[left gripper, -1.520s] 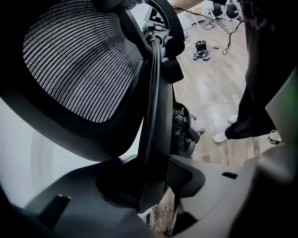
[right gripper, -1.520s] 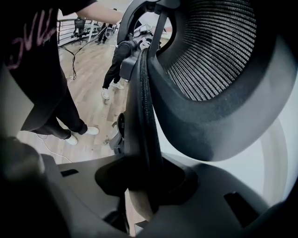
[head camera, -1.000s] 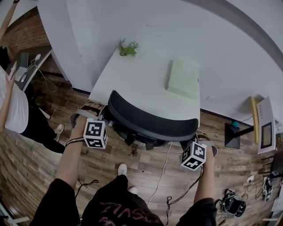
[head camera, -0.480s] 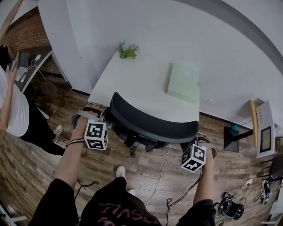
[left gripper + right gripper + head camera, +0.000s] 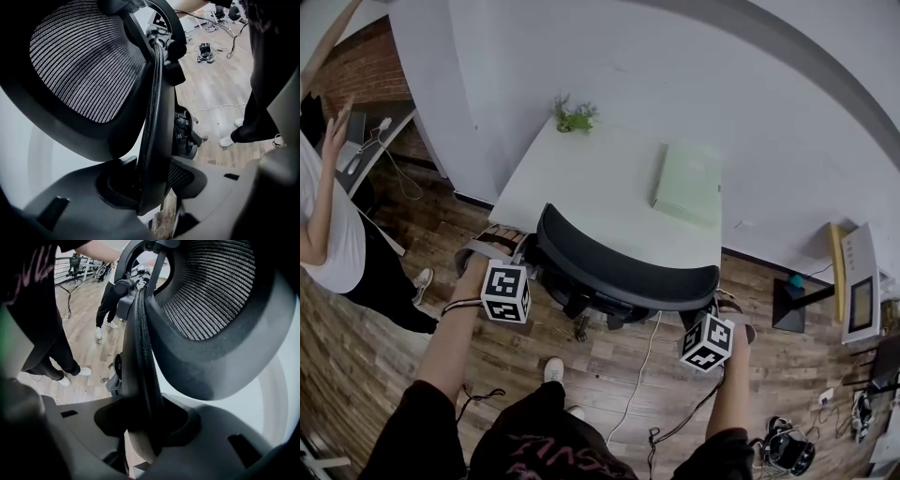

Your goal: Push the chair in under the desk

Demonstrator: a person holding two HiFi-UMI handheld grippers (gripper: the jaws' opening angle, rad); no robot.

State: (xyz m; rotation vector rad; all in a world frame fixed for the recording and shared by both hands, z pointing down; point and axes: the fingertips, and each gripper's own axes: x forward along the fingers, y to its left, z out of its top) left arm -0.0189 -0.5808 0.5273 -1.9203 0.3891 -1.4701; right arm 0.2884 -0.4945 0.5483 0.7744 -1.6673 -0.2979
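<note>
A black mesh office chair point(image 5: 628, 267) stands with its seat tucked under the white desk point(image 5: 581, 178) and its curved backrest at the desk's front edge. My left gripper point(image 5: 528, 258) is at the backrest's left end and my right gripper point(image 5: 713, 307) at its right end. In the left gripper view the backrest's rim point(image 5: 152, 140) runs between the jaws of the left gripper point(image 5: 150, 197), with a dark gap beside it. In the right gripper view the rim point(image 5: 140, 357) likewise passes between the jaws of the right gripper point(image 5: 145, 437). Both pairs of jaws have just been opening and stand open round the rim.
A pale green box point(image 5: 687, 183) and a small plant point(image 5: 575, 117) sit on the desk. A person point(image 5: 328, 234) stands at the left. A white cable point(image 5: 642, 352) crosses the wooden floor by my shoe point(image 5: 553, 370). At the right are a black stand point(image 5: 792, 300) and a white device point(image 5: 861, 286).
The person at the left has raised an arm and shifted. The chair and both grippers hold nearly the same place against the desk.
</note>
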